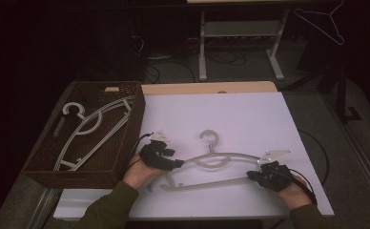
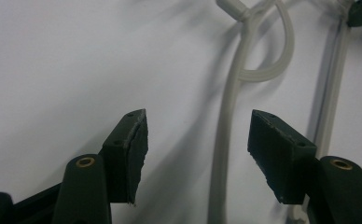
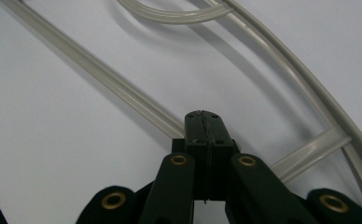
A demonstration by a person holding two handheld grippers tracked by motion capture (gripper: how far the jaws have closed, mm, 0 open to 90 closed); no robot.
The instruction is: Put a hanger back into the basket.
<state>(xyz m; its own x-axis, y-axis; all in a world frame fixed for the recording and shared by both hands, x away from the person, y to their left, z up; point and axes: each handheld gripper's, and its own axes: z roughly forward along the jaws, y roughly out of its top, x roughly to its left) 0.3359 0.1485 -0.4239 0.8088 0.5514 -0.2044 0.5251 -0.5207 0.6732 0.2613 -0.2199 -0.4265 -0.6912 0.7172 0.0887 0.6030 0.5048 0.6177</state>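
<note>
A pale plastic hanger (image 1: 211, 157) lies flat on the white tabletop (image 1: 235, 114), hook pointing away from me. My left gripper (image 1: 178, 163) sits at the hanger's left end. In the left gripper view its jaws stand open (image 2: 198, 126), and the hanger's arm (image 2: 230, 107) runs between them without touching either pad. My right gripper (image 1: 250, 175) is at the right end of the lower bar. In the right gripper view its jaws are shut tight together (image 3: 202, 114), right over the lower bar (image 3: 100, 74), which passes under the tips.
A dark woven basket (image 1: 135, 119) stands at the table's left, holding pale hangers (image 1: 92, 124). A wire hanger (image 1: 323, 21) hangs at the upper right. A white desk frame (image 1: 202, 47) stands on the floor behind the table.
</note>
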